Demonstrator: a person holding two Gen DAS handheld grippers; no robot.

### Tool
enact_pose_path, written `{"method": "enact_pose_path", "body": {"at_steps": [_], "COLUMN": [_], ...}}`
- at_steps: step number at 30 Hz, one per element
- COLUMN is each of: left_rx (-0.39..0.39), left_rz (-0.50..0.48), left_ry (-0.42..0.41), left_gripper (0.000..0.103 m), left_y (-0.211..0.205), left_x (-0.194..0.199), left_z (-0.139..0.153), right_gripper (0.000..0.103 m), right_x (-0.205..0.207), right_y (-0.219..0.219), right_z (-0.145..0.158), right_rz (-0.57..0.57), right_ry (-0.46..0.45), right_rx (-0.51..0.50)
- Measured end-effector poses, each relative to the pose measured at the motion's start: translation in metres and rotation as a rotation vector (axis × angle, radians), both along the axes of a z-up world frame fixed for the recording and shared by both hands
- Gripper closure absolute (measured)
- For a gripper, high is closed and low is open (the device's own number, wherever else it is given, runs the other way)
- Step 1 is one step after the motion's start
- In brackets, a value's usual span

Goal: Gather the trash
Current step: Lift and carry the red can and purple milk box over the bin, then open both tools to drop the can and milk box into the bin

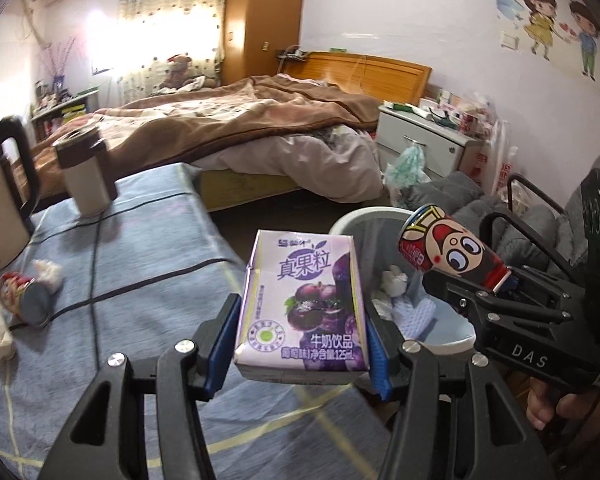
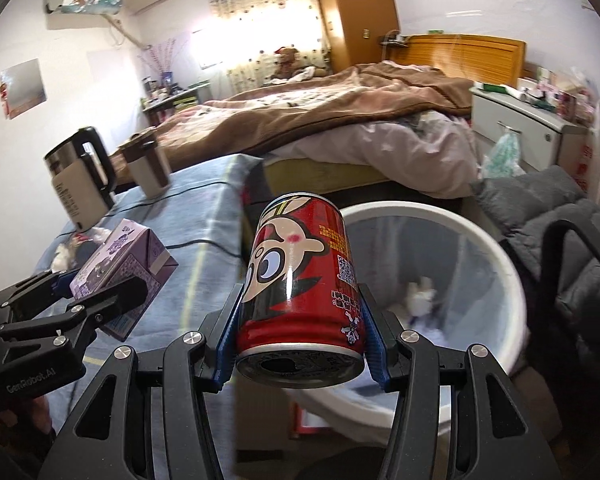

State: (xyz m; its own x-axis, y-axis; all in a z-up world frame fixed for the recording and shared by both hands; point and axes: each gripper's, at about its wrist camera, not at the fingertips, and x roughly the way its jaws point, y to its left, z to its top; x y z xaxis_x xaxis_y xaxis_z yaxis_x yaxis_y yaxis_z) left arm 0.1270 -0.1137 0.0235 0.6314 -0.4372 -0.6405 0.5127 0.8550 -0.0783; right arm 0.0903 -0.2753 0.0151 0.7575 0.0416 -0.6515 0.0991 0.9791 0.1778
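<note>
Left gripper [image 1: 300, 344] clamps the carton [image 1: 302, 304], right gripper [image 2: 300, 344] the can [image 2: 300, 292] — released early, either misses the bin [image 2: 516, 280].

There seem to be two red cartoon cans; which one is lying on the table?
The red can beside the crumpled tissue; the other can is held in the right hand-held gripper.

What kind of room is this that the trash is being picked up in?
Most likely a lived-in bedroom at home. An unmade bed with a brown blanket and wooden headboard fills the background, a tall wooden wardrobe stands by the curtained window, and a cluttered white nightstand sits beside the bed.
</note>
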Motion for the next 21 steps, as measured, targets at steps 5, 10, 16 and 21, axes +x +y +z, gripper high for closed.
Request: {"method": "enact_pose_path", "body": {"at_steps": [5,10,16,21], "left_rx": [-0.010,0.015,0.037,0.030], "left_rz": [-0.070,-0.112,-0.130,-0.137], "left_ry": [0.033,0.033,0.055,0.082], "left_gripper": [0.045,0.045,0.045,0.045], "left_y": [-0.036,-0.072,-0.097,-0.107], "left_x": [0.005,0.009,0.014,0.020], "left_z": [-0.005,-0.011,-0.023,-0.028], "right_gripper": [0.050,0.050,0.050,0.050], "right_x": [-0.001,-0.001,0.002,0.007], "right_y": [-0.029,-0.051,-0.073,-0.084], "right_z": [-0.008,-0.016,-0.030,-0.041], "right_rz": [-0.057,-0.097,-0.136,-0.161], "right_ry": [0.033,0.062,0.121,0.164], "right_rx": [-0.006,-0.016,-0.032,-0.047]}}
